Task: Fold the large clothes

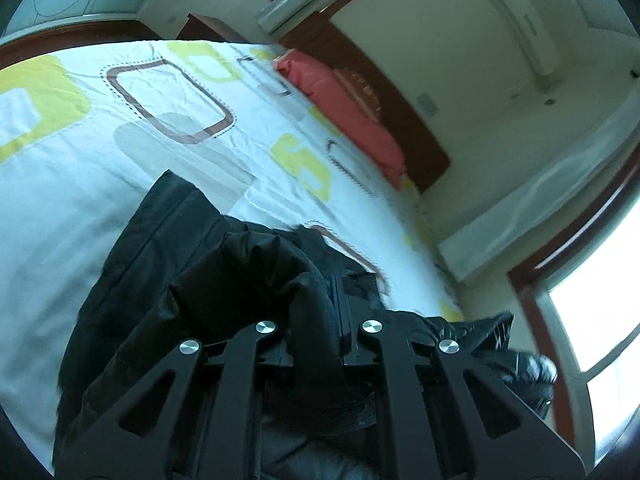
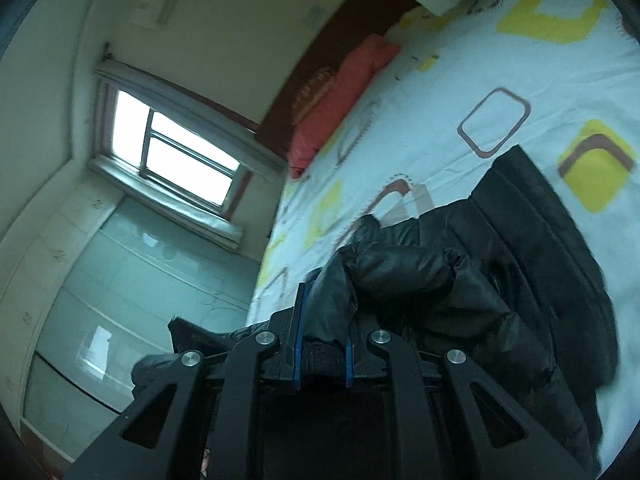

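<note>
A black padded jacket [image 1: 168,264] lies on the bed, part of it lifted toward the cameras. In the left wrist view my left gripper [image 1: 338,300] is shut on a bunched fold of the jacket, the fabric bulging over its left finger. In the right wrist view the same black jacket [image 2: 532,220] spreads across the sheet to the right, and my right gripper [image 2: 322,344] is shut on a puffy fold with a knit cuff between its blue pads. A fur-trimmed edge of the jacket [image 1: 496,328] hangs at the right of the left view.
The bed sheet [image 1: 80,184] is white with yellow and brown squares. A red pillow [image 1: 344,108] leans against the dark headboard [image 2: 332,48]. A window [image 2: 176,152] and pale wardrobe doors [image 2: 132,280] stand beyond the bed's edge.
</note>
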`<state>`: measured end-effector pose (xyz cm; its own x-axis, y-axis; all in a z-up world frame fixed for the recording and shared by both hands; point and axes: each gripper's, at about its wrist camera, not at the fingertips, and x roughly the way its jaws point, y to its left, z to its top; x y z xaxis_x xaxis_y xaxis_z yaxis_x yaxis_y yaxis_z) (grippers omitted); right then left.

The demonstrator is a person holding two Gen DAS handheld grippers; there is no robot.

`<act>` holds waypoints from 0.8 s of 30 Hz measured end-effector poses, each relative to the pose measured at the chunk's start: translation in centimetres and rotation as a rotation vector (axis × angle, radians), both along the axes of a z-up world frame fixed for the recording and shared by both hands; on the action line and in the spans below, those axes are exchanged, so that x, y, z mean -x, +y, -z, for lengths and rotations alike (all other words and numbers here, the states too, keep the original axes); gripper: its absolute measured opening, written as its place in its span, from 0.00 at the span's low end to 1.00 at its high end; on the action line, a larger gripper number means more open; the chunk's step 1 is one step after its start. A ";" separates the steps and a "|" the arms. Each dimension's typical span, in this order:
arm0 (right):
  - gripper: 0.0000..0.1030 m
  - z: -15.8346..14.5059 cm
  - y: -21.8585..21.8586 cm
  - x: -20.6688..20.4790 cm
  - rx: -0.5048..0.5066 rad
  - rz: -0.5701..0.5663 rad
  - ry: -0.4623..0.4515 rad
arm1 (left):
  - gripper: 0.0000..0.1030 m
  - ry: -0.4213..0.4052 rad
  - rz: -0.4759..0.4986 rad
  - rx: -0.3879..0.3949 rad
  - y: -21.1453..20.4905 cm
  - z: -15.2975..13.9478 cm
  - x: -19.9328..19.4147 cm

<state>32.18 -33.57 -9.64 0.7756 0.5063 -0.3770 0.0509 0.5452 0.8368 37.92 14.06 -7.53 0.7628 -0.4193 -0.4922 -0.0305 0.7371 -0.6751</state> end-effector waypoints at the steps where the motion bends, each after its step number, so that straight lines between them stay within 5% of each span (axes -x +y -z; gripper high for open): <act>1: 0.14 0.6 0.0 -1.3 0.009 0.000 0.014 | 0.10 0.008 -0.005 -0.012 -0.1 0.7 -1.0; 9: 0.14 6.0 -1.4 -7.9 0.058 0.046 0.119 | 0.10 0.082 -0.044 -0.108 -0.2 5.6 -8.5; 18: 0.17 6.5 -1.1 -8.3 0.109 0.047 0.104 | 0.14 0.094 -0.036 -0.142 -0.4 6.9 -9.5; 21: 0.34 5.7 -1.5 -7.6 0.077 0.031 0.079 | 0.19 0.090 -0.015 -0.124 -0.1 5.9 -9.1; 24: 0.62 3.9 -1.8 -6.3 0.089 0.052 0.030 | 0.53 0.063 0.010 -0.043 0.6 4.6 -8.4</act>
<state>38.51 -35.37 -13.52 0.7877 0.4288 -0.4423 0.1054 0.6136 0.7826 46.28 14.65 -12.13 0.7260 -0.4042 -0.5564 -0.0644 0.7655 -0.6402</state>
